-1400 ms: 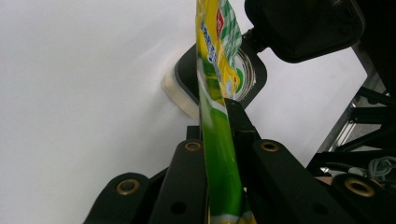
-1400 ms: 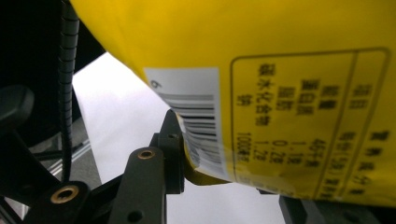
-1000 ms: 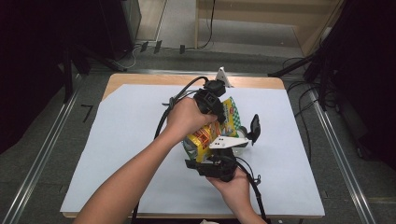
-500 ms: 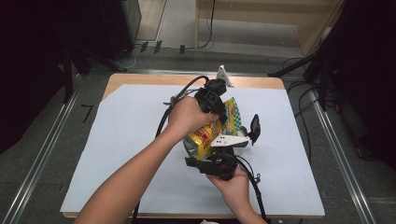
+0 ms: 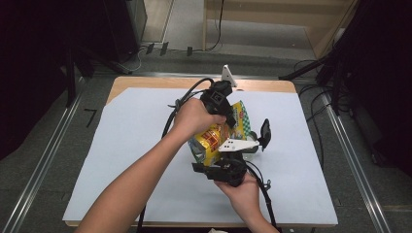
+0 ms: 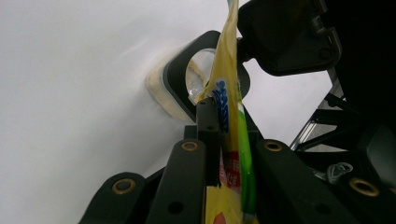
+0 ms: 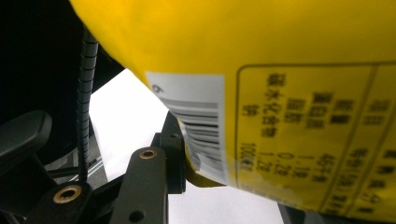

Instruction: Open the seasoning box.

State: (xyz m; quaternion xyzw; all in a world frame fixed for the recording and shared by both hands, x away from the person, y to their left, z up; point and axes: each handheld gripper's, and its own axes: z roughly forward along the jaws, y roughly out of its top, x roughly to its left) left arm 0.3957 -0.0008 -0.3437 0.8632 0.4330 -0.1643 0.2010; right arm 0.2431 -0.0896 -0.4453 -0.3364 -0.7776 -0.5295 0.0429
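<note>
One snack bag (image 5: pixel 216 141), two claws, one table (image 5: pixel 121 145).

Left hand (image 5: pixel 194 119) hides much of snack bag (image 5: pixel 214 141)

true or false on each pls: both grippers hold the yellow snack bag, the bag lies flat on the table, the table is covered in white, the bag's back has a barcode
1. Both grippers hold the snack bag: true; the left gripper pinches its edge and the right gripper grips its lower part.
2. The bag lies flat on the table: false; it is held up between the grippers.
3. A white sheet covers the table: true.
4. The bag's back has a barcode: true.
5. The bag is blue: false; mostly yellow.
</note>
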